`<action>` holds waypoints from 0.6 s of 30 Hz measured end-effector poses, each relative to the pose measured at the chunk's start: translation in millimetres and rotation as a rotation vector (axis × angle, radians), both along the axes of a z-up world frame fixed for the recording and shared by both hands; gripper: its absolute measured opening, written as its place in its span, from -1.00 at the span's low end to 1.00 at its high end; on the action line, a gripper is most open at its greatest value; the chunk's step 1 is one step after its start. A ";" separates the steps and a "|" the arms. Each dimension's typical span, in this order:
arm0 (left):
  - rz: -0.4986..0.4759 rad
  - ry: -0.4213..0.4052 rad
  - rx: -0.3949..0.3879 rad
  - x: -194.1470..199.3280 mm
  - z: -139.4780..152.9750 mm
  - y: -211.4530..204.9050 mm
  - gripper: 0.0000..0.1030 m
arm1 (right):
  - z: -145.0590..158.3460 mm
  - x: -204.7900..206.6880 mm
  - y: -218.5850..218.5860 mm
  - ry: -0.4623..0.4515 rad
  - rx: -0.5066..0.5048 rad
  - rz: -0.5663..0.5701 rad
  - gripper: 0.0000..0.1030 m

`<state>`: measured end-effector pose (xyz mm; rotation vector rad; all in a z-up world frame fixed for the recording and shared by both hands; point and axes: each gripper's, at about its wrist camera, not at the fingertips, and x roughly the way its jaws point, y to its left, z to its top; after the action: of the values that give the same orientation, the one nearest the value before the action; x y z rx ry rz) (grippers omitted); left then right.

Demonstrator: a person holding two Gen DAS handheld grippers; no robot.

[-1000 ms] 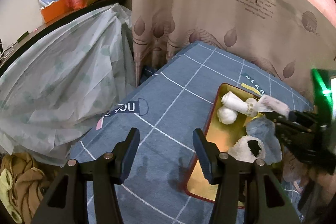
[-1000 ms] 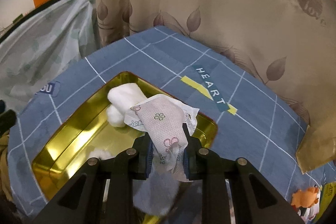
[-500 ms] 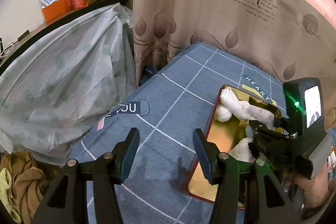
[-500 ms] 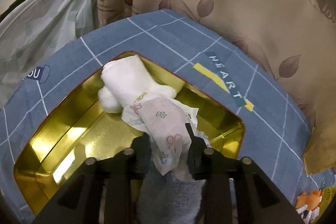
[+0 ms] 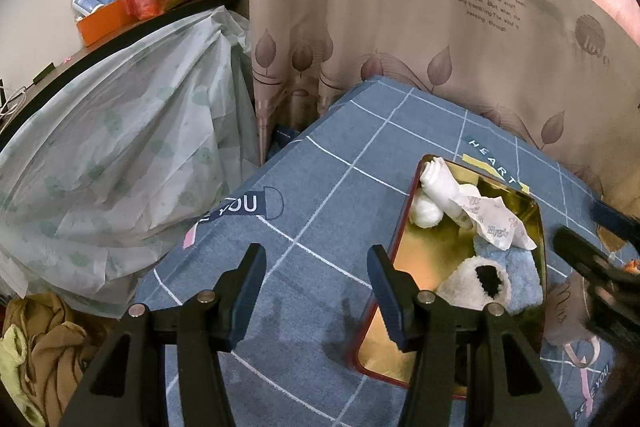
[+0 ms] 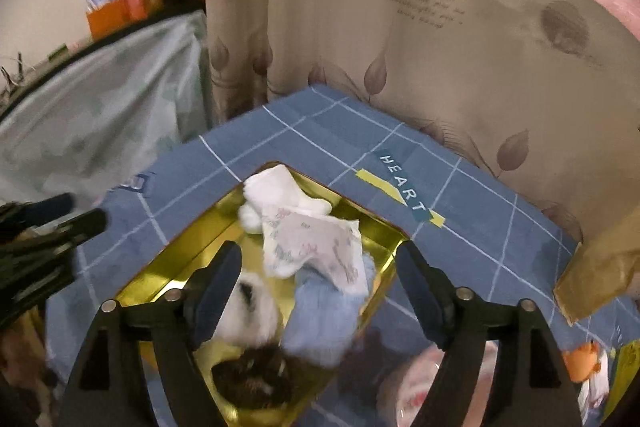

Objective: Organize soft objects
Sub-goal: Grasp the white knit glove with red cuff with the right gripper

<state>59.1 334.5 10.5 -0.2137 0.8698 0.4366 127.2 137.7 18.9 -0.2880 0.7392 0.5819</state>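
Right wrist view: gold tray (image 6: 192,239) is sitting on the blue grid-patterned counter (image 6: 460,227), toward its far corner near the leaf-print curtain (image 6: 400,47). Inside, a white rolled sock (image 6: 280,187) is lying at the tray's far end; the printed white packet (image 6: 316,247) is resting just in front of it, overlapping a light blue cloth (image 6: 328,319). A white fluffy item with a black patch (image 6: 244,307) is lying beside the cloth, nearer the tray's left wall. Something dark and fuzzy is sitting at the near end; blurred, cannot identify.

Right claw (image 6: 318,291) is hovering above the tray, pointing steeply down, jaws having just been opening; released, nothing pinched between them, packet lying below.

Left claw (image 5: 316,291) is hovering over the counter at the tray's left edge, jaws spread, gripping nothing.
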 end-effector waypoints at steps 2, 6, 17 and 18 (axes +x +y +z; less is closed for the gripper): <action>-0.001 0.006 0.006 1.1 -1.6 -1.3 0.05 | 5.3 -13.9 -20.5 -0.010 0.028 -0.008 0.48; -0.012 0.013 0.024 2.6 -3.1 -7.9 0.05 | 8.7 -34.7 -74.4 -0.034 0.042 -0.069 0.48; -0.068 0.015 0.071 5.6 -2.6 -32.0 0.05 | -8.5 -22.9 -276.5 -0.028 -0.003 -0.489 0.50; -0.074 0.015 0.074 5.7 -2.7 -34.7 0.05 | -10.8 -20.0 -289.9 -0.026 -0.007 -0.517 0.50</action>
<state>64.8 299.8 7.8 -0.1103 0.8718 0.4007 107.2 -152.2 8.1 -0.1012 0.7545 0.0857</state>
